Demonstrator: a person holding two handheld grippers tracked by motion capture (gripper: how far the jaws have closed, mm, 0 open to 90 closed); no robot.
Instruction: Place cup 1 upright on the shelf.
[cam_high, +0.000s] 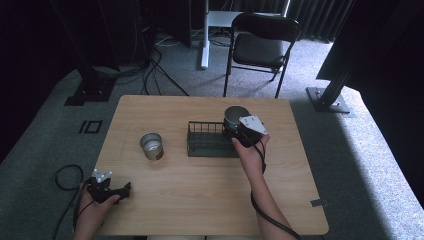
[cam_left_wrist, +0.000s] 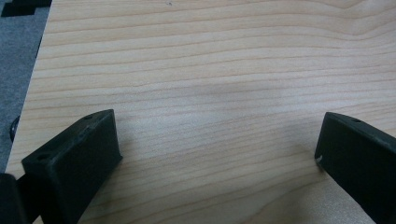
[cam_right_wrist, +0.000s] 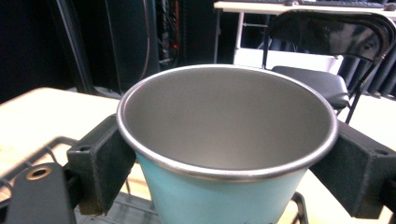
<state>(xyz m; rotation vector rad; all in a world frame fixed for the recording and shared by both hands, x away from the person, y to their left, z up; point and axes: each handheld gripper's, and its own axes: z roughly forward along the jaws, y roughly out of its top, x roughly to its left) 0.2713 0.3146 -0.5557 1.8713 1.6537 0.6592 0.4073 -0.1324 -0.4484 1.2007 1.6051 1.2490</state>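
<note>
The right gripper (cam_high: 239, 131) is closed across the sides of a light-blue cup (cam_right_wrist: 219, 186) just below its steel rim, one jaw on each flank, so the cup stays upright with its mouth open to the ceiling. In the high view this cup (cam_high: 235, 117) sits at the right end of the black wire rack (cam_high: 205, 142), roughly at the table's 1 o'clock; whether its base is resting on the rack's wires or hanging just above them cannot be told. Gripping from the person's side leaves the far side of the cup free, which suits lowering it into the rack, judging by the pose.

A second cup (cam_high: 151, 146) stands upright on the bare wood just left of the rack, near 10 o'clock from the table's centre, apart from both grippers.

The left gripper (cam_high: 124, 190) rests low at the 7 o'clock corner, close to the near and left edges of the table (cam_high: 200, 200). Its jaws stand wide apart with nothing but wood grain between them (cam_left_wrist: 219, 140), parked clear of the work.

Open wood runs from 5 to 8 o'clock, giving the right forearm room to draw back. The rack's raised wire walls are the nearest thing to snag on when the cup moves sideways
</note>
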